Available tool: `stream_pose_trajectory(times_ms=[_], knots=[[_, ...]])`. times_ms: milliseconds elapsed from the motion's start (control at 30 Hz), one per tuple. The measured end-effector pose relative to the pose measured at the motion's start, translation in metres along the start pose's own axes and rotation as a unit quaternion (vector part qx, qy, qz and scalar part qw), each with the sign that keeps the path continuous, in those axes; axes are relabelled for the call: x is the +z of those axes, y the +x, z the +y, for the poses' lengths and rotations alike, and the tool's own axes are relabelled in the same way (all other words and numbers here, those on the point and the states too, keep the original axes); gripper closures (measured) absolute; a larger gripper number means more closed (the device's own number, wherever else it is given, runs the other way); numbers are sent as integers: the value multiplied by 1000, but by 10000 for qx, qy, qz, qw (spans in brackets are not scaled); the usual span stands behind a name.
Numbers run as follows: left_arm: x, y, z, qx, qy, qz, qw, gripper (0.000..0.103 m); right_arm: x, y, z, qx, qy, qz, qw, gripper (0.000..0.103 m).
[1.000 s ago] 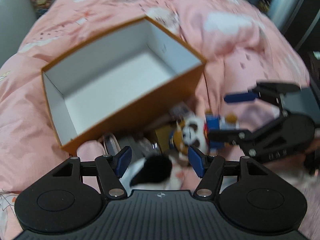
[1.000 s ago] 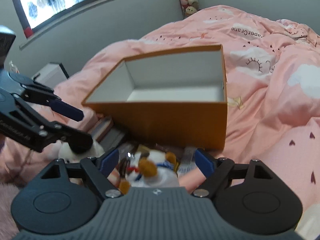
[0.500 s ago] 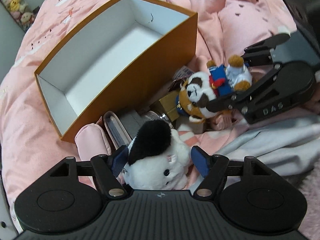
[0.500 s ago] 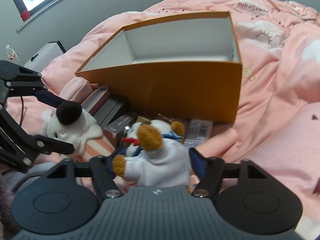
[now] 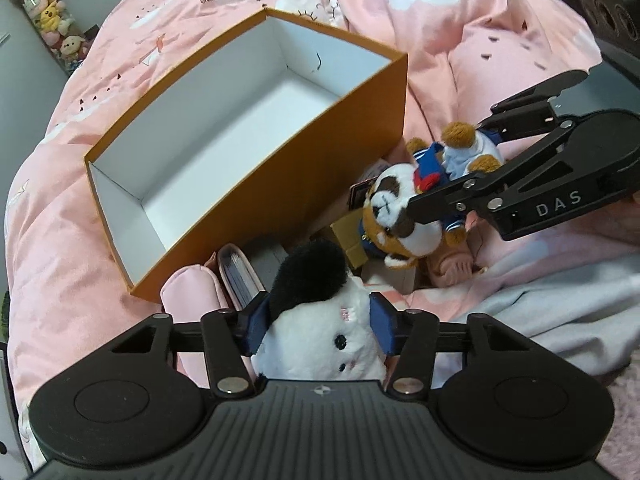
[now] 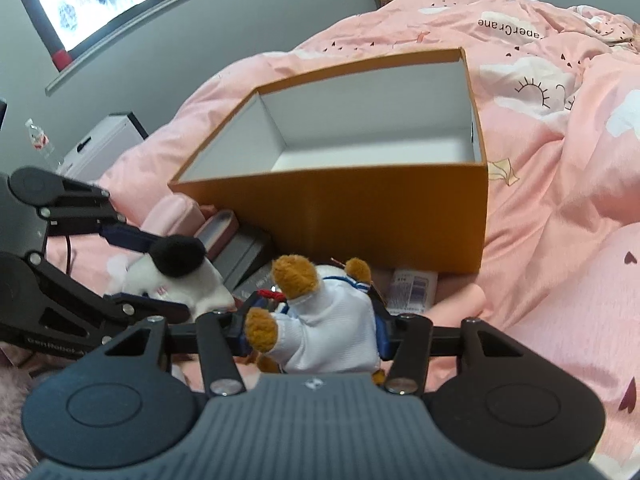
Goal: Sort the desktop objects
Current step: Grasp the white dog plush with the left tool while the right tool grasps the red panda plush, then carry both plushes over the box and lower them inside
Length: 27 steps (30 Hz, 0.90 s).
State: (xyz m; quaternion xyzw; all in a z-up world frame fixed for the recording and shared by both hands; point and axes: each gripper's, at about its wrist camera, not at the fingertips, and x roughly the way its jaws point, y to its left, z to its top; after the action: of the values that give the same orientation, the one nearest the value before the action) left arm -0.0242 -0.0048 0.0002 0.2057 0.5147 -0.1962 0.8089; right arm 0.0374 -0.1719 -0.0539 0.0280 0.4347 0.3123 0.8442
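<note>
The left hand-held gripper [image 5: 318, 326] is closing on a white plush [image 5: 320, 340]; the right hand-held gripper [image 6: 312, 330] is closing on a plush dog [image 6: 328, 320], both beside the orange box [image 5: 280, 184].

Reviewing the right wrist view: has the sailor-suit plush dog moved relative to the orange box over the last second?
Yes. The plush dog now sits higher against the orange box, between the closing right tongs.

White plush w/ black ear [image 5: 320, 320] & sailor-suit dog plush [image 5: 404, 208] beside open orange box [image 5: 280, 184]

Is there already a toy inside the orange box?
No, the orange box shows only its bare white floor; both plush toys are outside it.
</note>
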Motion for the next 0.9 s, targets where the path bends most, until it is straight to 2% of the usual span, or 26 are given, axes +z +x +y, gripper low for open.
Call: stream_pose_trajectory(times_ms=[233,400,533,600,800,900], knots=[[8,-18,16,-236,-337,-255,9988,46,12,-14,0,31,103,-455,9989,50],[19,-40,35,-598,-704,-620,9938,46,25,-27,-4,-14,257,-914,9955,50],[30,-49,44,-394,-668,-808,9937,46,37,-31,-4,-45,371,-1298,9908,52],[36,-51,49,-303,-662,-878,9935,46,44,-31,-4,-75,413,-1480,9881,56],[59,-46,69,-31,-530,-877,9947,46,63,-20,0,-265,421,-1782,9827,58],[69,-41,81,-114,-540,-814,9952,46,73,-17,3,-410,378,-1966,9789,60]])
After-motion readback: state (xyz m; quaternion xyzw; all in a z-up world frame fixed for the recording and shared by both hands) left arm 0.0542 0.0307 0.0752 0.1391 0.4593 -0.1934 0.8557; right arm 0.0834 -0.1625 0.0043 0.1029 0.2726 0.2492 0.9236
